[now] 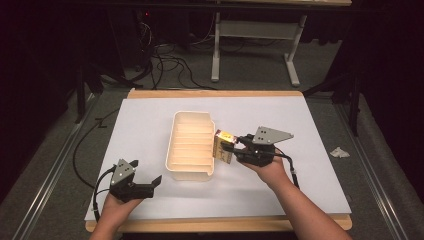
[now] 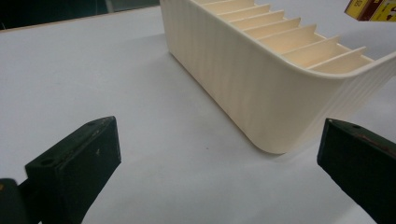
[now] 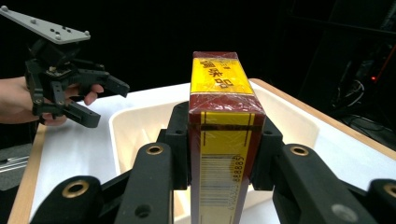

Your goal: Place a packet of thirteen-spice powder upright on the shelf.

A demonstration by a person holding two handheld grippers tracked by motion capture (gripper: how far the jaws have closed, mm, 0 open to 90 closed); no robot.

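The box (image 1: 223,145) — a small yellow-and-red carton with a barcode on one face — is pinched between the fingers of the right gripper (image 1: 235,148), held clear of the bench (image 1: 310,150) at the right rim of the cream tray (image 1: 172,150). In the right gripper view, both fingers (image 3: 180,140) press flat against the carton's two narrow sides, and the carton (image 3: 224,140) stands upright above the tray (image 3: 126,126).

We judge the step in hand to be lowering the box into one of the slots formed by the tray's cross dividers (image 2: 299,39). To do this well:

- We line the carton's broad faces parallel to the dividers before descending, so that an edge does not catch on a rib.
- We centre it over one slot, not over a divider.
- We keep the pinch firm until the base is seated, then release.

The left gripper (image 1: 150,188) rests on the bench near the tray's front left corner, fingers (image 2: 77,161) spread and holding nothing. The tray looks light — we may brace its wall (image 2: 243,88) with that gripper if it shifts.
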